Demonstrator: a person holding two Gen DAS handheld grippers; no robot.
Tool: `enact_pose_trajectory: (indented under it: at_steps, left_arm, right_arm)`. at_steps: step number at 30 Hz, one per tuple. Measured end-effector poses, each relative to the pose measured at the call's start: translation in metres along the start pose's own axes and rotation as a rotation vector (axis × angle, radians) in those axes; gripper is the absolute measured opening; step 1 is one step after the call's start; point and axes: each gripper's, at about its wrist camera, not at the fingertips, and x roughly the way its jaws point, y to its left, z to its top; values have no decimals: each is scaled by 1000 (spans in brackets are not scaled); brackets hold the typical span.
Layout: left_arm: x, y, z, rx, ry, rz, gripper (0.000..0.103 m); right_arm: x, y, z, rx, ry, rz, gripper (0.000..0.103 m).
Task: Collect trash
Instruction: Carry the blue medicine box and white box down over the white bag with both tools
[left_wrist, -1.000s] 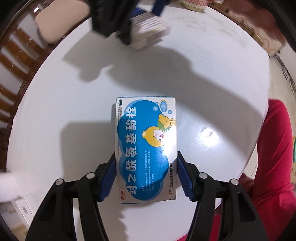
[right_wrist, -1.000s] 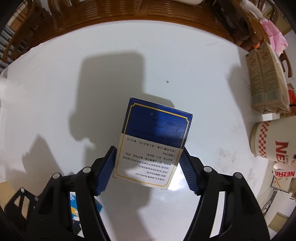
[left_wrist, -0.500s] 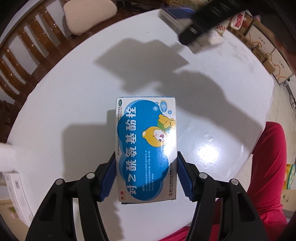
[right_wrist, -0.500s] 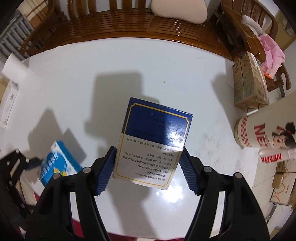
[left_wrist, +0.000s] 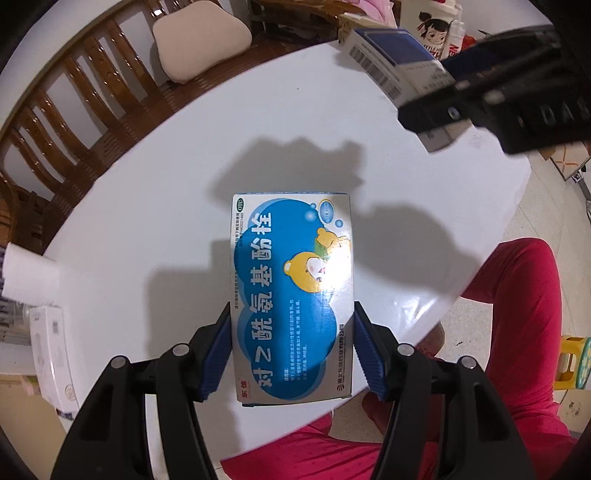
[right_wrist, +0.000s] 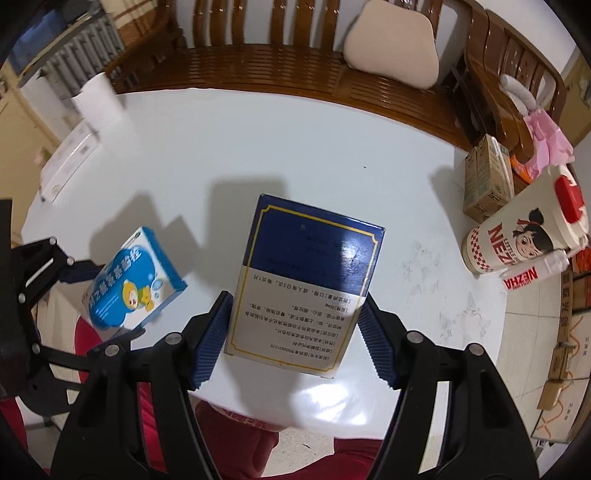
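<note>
Left gripper (left_wrist: 291, 350) jaws clamped on bear-printed medicine box (left_wrist: 291, 295); right gripper (right_wrist: 293, 332) jaws clamped on navy medicine box (right_wrist: 303, 280), above white worktop (right_wrist: 295, 147); Nezha cup (right_wrist: 524, 236) at three o'clock.

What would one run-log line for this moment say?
left gripper: grips blue bear box | right gripper: grips dark-blue box | both above white table

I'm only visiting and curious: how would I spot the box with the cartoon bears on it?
Start at the round white table in front of the wooden bench. Above its near edge, two black grippers each clamp a box. The bear box sits in the left gripper: light blue, with yellow bears and bubbles, unlike the dark navy box with a gold border line in the right gripper.
</note>
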Motion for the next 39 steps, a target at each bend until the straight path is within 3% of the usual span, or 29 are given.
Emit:
enact_pose_trajectory:
  at_steps: [16, 29, 39]
  left_arm:
    - [-32, -33, -52, -56, -68, -14, 59]
    - [-16, -68, -85, -49, -73, -50, 59]
    - [2, -81, -119, -107, -75, -91, 59]
  right_arm:
    - [-41, 30, -92, -84, -75, 33, 67]
    - [-39, 49, -162, -103, -63, 78, 67]
    - [-23, 59, -202, -108, -44, 102, 67]
